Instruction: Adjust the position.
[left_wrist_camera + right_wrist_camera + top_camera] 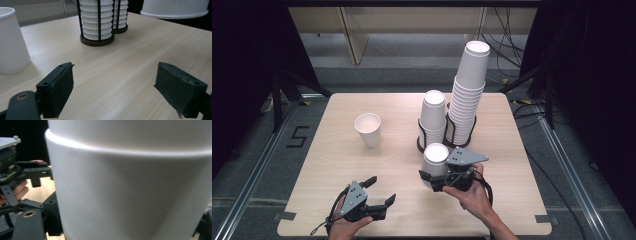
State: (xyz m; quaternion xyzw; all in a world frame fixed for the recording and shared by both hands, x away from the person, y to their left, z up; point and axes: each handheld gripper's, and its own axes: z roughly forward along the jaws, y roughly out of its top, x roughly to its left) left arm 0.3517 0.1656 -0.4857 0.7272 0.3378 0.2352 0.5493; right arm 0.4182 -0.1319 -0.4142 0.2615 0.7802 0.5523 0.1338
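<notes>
Cup [435, 159] sits clamped between the right tongs [432, 181], upright.

left gripper [380, 192]: black jaws, grey three-cornered plate, black cable | right gripper [430, 181]: same build

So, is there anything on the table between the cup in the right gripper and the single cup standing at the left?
Nothing visible. The held cup in the right gripper and the single cup have bare table between them.
</notes>
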